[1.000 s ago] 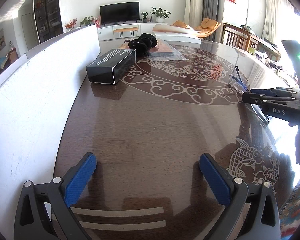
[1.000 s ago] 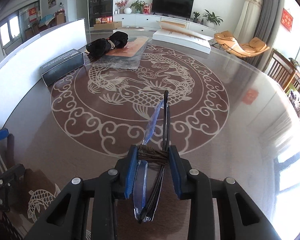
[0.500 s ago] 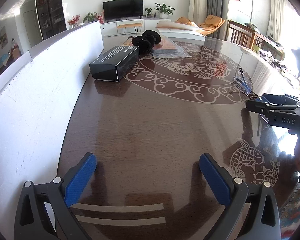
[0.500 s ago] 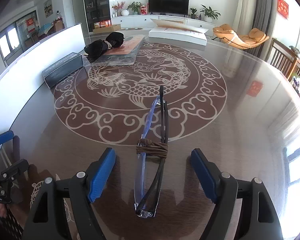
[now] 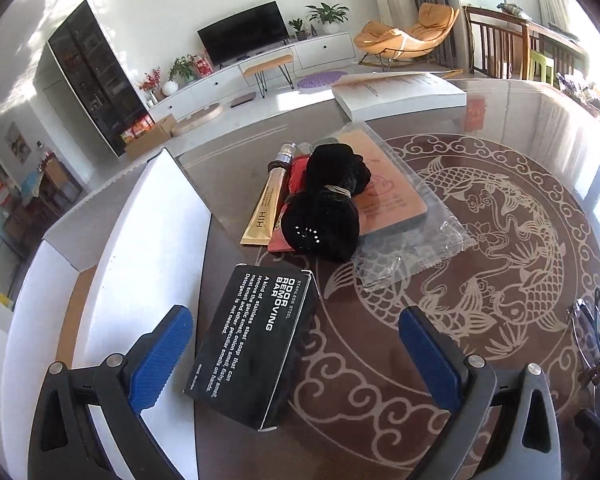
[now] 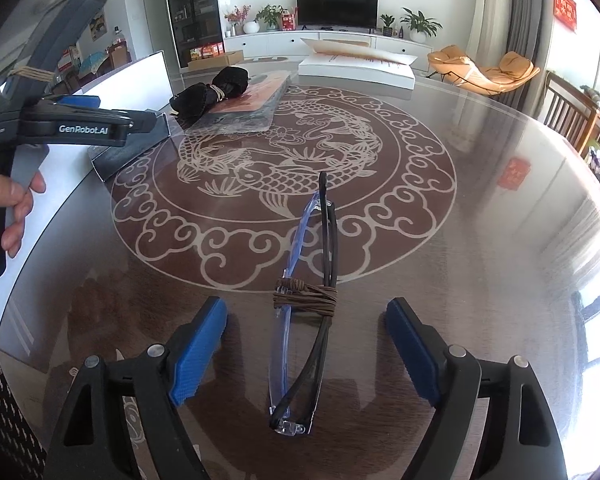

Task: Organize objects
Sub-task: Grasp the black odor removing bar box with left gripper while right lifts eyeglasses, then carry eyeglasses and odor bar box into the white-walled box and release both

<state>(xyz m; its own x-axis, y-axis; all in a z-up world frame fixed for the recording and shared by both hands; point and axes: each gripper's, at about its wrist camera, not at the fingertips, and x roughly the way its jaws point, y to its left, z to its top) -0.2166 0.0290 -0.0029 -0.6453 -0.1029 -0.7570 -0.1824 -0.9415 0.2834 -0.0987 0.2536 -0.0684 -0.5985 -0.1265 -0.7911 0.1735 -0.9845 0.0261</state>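
Our right gripper point(image 6: 306, 350) has just opened wide, leaving the cord-bound glasses point(image 6: 306, 304) resting loose on the table; our left gripper point(image 5: 296, 354) gapes empty above the black soap box point(image 5: 256, 344), likely next.

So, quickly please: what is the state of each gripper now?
Left gripper: open, holding nothing; the black box lies between its fingers, untouched.
Right gripper: jaws just opened, holding nothing; the glasses lie free between them.
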